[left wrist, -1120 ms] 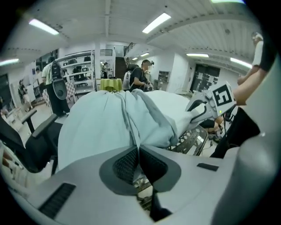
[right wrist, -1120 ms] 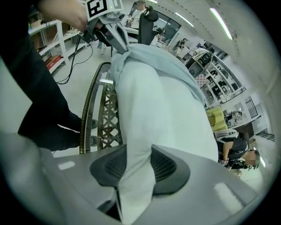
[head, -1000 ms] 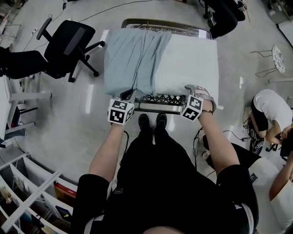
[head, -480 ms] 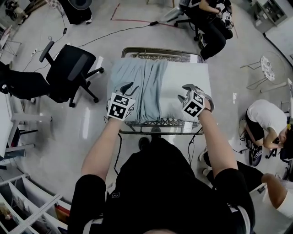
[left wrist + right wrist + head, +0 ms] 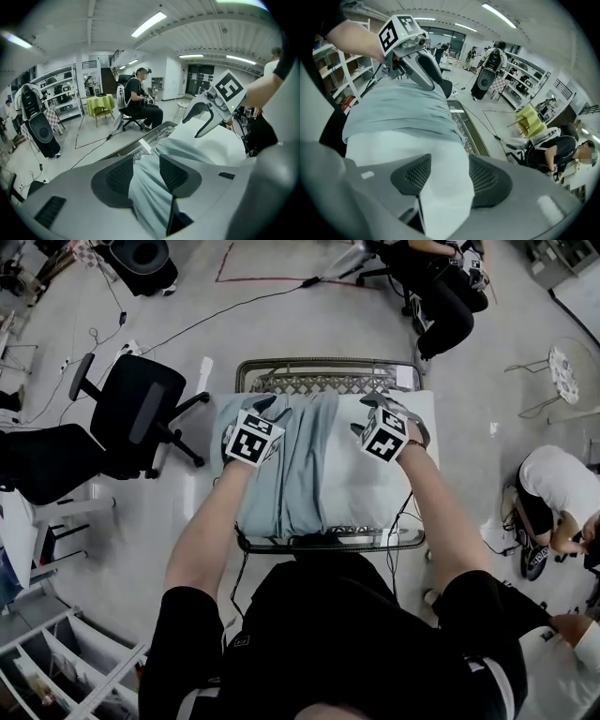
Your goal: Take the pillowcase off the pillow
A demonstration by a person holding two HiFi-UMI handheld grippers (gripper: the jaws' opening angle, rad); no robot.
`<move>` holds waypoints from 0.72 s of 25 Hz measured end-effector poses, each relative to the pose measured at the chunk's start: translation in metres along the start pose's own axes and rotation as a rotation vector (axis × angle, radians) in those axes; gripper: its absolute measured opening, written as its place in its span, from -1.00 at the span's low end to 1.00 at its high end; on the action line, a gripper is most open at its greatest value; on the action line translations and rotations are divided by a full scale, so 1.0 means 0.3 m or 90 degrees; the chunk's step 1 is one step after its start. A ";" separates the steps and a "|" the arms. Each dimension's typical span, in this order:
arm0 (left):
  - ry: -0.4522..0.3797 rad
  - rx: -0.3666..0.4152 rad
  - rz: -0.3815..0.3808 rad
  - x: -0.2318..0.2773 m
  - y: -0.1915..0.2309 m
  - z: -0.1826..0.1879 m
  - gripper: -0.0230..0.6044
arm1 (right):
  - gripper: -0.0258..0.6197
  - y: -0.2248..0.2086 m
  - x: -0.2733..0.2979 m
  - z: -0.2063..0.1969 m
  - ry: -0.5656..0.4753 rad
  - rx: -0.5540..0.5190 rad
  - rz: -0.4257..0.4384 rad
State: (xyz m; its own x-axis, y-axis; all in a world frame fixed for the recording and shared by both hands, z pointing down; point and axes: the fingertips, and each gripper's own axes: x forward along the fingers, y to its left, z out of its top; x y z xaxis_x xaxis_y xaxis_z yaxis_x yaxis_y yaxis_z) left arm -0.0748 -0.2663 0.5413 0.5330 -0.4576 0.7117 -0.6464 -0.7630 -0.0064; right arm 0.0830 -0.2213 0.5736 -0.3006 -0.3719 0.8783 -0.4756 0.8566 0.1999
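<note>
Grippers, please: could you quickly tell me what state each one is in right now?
Left gripper: open, jaws just opened wider; pillowcase shows in the gap, ungripped.
Right gripper: open, jaws just opened wider; pillow shows in the gap, ungripped.

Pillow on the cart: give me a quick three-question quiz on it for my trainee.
1. True or false: the pillowcase is fully off the pillow.
2. The pillow lies on: A) a wire cart; B) a chair; C) the floor.
3. Fill in: in the head view, the pillowcase covers the pillow's ____ part.
Key: 1 false; 2 A; 3 left.
</note>
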 end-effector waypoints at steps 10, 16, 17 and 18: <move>0.142 0.050 -0.053 0.273 0.038 -0.099 -0.21 | 0.18 0.026 0.303 -0.034 0.041 -0.013 0.215; 0.190 0.063 -0.051 0.296 0.059 -0.130 -0.29 | 0.02 0.048 0.342 -0.056 0.049 0.014 0.300; 0.197 0.081 -0.052 0.285 0.060 -0.135 -0.52 | -0.09 0.058 0.325 -0.058 0.063 0.007 0.311; 0.203 0.104 -0.051 0.271 0.059 -0.140 -0.74 | -0.20 0.068 0.302 -0.058 0.074 -0.002 0.322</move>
State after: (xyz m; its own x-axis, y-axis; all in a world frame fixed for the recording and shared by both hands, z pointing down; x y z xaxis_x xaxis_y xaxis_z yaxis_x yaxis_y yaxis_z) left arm -0.0659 -0.2979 0.6286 0.3647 -0.2481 0.8975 -0.5008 -0.8648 -0.0355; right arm 0.0604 -0.2312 0.6647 -0.3989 0.1308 0.9076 -0.2919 0.9202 -0.2609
